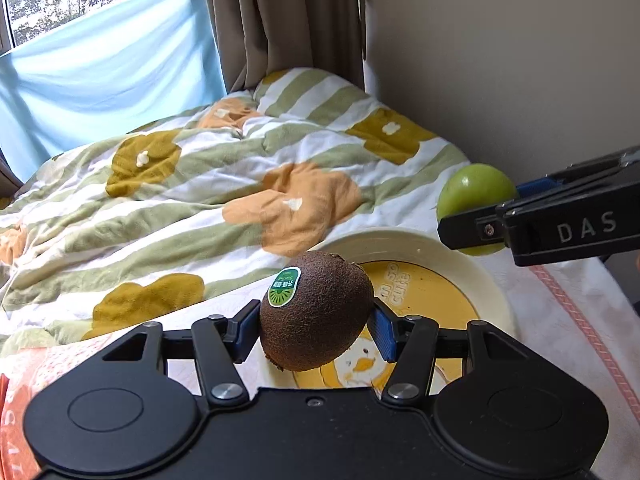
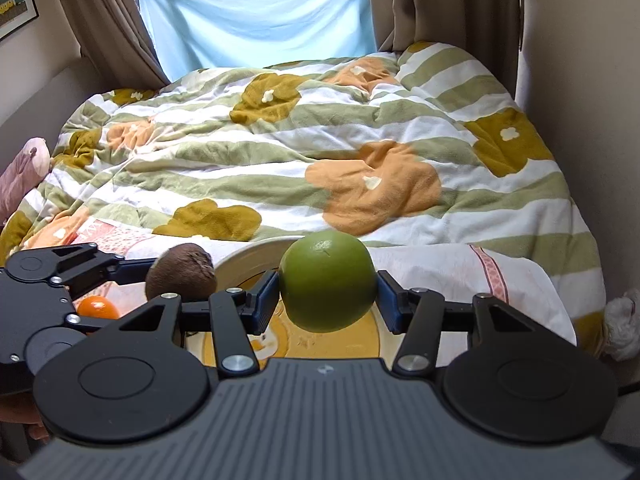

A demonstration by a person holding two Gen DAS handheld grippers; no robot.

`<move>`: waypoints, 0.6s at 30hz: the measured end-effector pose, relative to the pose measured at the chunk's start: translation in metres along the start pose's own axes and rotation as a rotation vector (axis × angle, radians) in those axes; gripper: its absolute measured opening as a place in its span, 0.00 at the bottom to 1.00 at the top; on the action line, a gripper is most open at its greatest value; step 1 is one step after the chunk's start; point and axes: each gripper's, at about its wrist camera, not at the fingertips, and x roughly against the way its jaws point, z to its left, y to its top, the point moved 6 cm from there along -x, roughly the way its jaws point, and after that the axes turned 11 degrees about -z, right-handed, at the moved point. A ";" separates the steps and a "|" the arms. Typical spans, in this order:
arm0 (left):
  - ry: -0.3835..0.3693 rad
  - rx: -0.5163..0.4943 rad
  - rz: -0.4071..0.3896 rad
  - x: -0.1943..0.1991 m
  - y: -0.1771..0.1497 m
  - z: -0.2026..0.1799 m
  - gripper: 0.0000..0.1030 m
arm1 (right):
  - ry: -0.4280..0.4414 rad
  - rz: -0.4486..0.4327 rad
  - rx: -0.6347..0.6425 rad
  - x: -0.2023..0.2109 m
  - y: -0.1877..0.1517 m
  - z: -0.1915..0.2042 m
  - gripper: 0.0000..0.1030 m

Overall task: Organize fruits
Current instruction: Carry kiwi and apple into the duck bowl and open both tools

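Your left gripper (image 1: 316, 322) clamps the kiwi (image 1: 316, 314) and your right gripper (image 2: 326, 300) the green fruit (image 2: 327, 280), both held above the cream plate (image 1: 416, 246). Lower each gently and release close to the dish so neither rolls off. Only the right wrist view shows the orange (image 2: 97, 307) down at the left.

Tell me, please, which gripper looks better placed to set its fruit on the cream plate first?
Probably the left gripper: its fuzzy brown kiwi hangs over the cream plate with the yellow centre. The right gripper's smooth green round fruit appears nearer the plate's rim.
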 end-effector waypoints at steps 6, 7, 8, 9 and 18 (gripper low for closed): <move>0.032 -0.070 0.039 -0.039 -0.005 -0.017 0.59 | 0.025 0.038 -0.012 -0.029 -0.004 -0.020 0.65; 0.039 -0.083 0.044 -0.044 -0.006 -0.019 0.59 | 0.026 0.044 -0.012 -0.032 -0.005 -0.022 0.65; 0.043 -0.090 0.049 -0.048 -0.007 -0.021 0.59 | 0.028 0.050 -0.013 -0.034 -0.008 -0.025 0.65; 0.047 -0.099 0.057 -0.053 -0.009 -0.023 0.59 | 0.030 0.054 -0.014 -0.037 -0.009 -0.027 0.65; 0.083 -0.175 0.053 -0.061 -0.011 -0.034 0.79 | 0.053 0.077 0.001 -0.044 -0.014 -0.035 0.65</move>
